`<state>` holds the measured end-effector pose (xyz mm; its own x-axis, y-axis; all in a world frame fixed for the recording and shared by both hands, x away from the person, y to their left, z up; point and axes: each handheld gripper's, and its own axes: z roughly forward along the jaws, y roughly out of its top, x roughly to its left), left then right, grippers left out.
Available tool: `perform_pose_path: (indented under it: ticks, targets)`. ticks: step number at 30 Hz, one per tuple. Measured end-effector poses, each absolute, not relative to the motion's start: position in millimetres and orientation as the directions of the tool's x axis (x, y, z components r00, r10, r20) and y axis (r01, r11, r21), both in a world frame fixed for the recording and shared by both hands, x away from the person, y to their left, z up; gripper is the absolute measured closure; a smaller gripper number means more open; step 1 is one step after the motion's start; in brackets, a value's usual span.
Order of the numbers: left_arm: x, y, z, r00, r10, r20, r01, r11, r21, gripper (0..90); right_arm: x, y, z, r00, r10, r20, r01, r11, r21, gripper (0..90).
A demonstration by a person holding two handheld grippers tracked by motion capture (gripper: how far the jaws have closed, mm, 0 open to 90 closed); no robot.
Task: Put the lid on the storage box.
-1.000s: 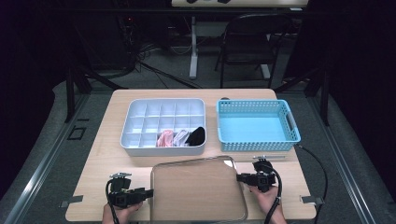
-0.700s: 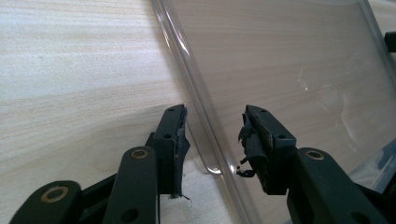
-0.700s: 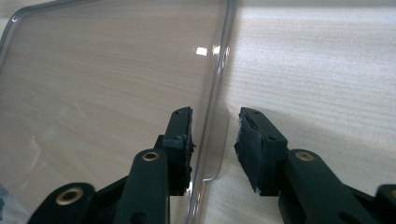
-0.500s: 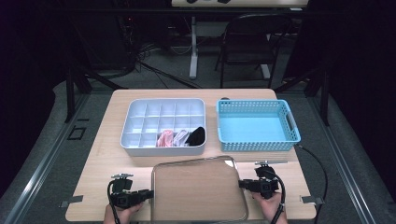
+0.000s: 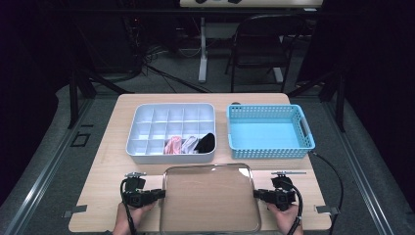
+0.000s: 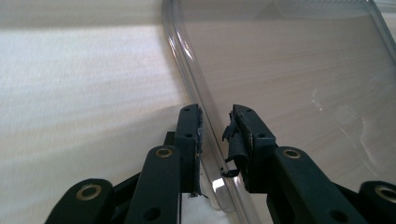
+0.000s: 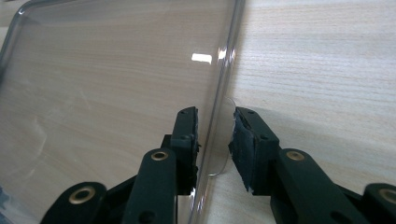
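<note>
Clear plastic is what we have between us: a flat, transparent rectangular lid with rounded corners [image 5: 210,198] lies on the pale wooden table [image 5: 98,161], close to our edge of it, in front of the white divided organiser tray [image 5: 147,127] and the light blue perforated basket [image 5: 269,132].

Our left gripper [image 5: 159,195] sits at the lid's left edge. In the left gripper view its two black jaws straddle the raised rim [image 6: 215,135]; they have just been closing on it, yet a narrow gap shows on either side of the rim, so we cannot tell whether the pads press on it.

Our right gripper [image 5: 255,194] is at the lid's right edge. In the right gripper view the rim [image 7: 212,140] runs up between the jaws, close to the inner jaw, with a clear gap to the outer pad [image 7: 243,144].
</note>
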<state>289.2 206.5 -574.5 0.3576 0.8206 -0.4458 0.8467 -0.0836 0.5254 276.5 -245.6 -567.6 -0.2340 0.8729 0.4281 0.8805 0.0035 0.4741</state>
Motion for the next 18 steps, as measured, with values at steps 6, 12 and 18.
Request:
perform_pose_path:
  ticks: [6, 12, 18]
  targets:
    - [284.8, 219.3, -570.9, 0.318, 0.83, -0.459, 0.865, -0.055, 0.5, 60.6, 273.0, -246.0, -568.1, -0.233, 0.869, 0.436, 0.878, -0.004, 0.478, 68.6]
    - [270.0, 216.5, -568.6, 0.301, 0.821, -0.485, 0.889, -0.057, 0.455, 56.2, 271.8, -244.7, -567.6, -0.234, 0.876, 0.422, 0.877, 0.003, 0.481, 68.9]
    - [273.4, 208.6, -568.6, 0.314, 0.82, -0.478, 0.889, -0.079, 0.45, 59.7, 271.4, -243.9, -568.0, -0.236, 0.873, 0.426, 0.878, 0.003, 0.479, 69.9]
